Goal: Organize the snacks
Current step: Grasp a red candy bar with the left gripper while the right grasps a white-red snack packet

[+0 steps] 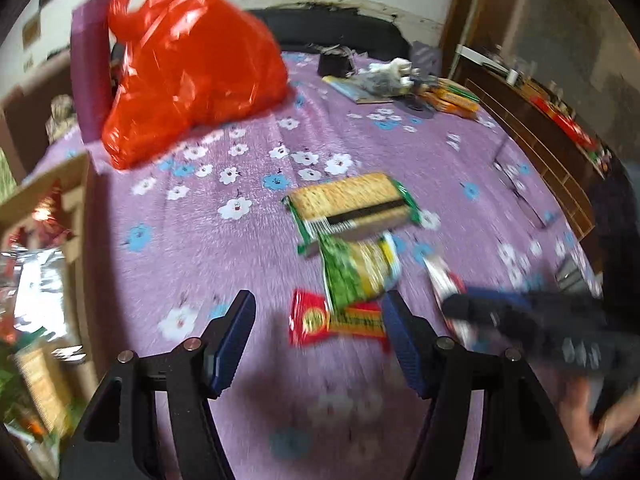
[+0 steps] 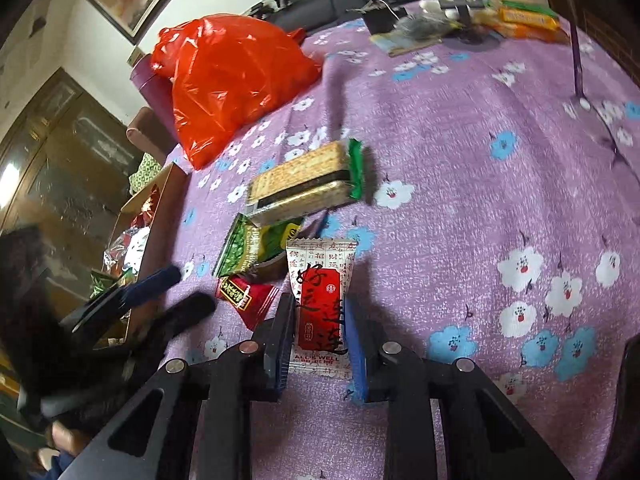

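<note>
Right wrist view: right gripper (image 2: 318, 340) straddles the white-and-red snack packet (image 2: 320, 304); jaws close on both long edges, looks clamped, contact not fully certain.
Left gripper: left gripper (image 1: 320, 344) jaws wide apart, holding nothing, hovering over the bedspread (image 1: 440, 152) with the red packet (image 1: 320, 320) just past the tips at 12 o'clock.
Box: cardboard box (image 2: 160, 200) at 9 o'clock of the pile, already holds several foil and green wrappers, so part of the sort looks done.
Left to move: cracker pack (image 2: 304, 180), green packet (image 2: 252, 248), red packet, white-and-red packet, all loose on the bedspread, touching or overlapping.
Other: red plastic bag (image 2: 232, 80) at 11 o'clock, contents hidden; orange boxes (image 2: 524, 20) at 1 o'clock, far edge.
Progress: roughly mid-task, my estimate.
</note>
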The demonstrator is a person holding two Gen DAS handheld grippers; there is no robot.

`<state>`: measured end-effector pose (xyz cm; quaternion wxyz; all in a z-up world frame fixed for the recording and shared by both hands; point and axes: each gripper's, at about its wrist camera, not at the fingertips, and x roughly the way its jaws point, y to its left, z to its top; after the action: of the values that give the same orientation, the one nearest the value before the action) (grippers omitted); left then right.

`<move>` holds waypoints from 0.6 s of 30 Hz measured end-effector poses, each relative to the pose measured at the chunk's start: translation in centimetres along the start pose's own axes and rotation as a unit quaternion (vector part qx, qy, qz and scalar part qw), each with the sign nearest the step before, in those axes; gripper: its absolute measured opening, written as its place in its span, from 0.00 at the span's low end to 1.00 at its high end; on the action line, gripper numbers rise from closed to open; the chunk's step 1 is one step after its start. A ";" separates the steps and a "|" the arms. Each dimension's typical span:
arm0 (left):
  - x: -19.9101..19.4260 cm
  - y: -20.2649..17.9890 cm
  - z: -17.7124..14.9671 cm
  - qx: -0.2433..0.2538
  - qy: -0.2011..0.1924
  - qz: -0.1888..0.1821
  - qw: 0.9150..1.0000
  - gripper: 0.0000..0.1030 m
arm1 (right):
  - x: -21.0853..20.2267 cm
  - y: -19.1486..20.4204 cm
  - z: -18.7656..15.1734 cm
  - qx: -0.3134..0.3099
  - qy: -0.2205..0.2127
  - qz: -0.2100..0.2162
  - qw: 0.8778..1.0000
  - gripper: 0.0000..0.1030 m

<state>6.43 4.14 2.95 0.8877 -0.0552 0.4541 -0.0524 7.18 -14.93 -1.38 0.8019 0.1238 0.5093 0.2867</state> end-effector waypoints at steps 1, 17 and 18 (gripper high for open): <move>0.7 0.2 0.4 -0.008 0.006 -0.017 1.000 0.63 | 0.1 0.1 0.1 0.001 0.001 0.000 1.000 0.26; -3.0 -5.1 -5.1 0.154 0.024 -0.065 0.986 0.63 | -0.4 -0.9 0.1 0.025 -0.004 0.007 1.000 0.26; -2.9 -5.2 -4.8 0.157 0.017 -0.046 0.986 0.63 | -0.4 -0.9 0.1 0.025 -0.004 0.007 1.000 0.26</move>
<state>0.63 -0.79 3.22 0.8742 0.0649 0.4520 -0.1652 7.41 -15.86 -1.43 0.7986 0.1487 0.5122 0.2790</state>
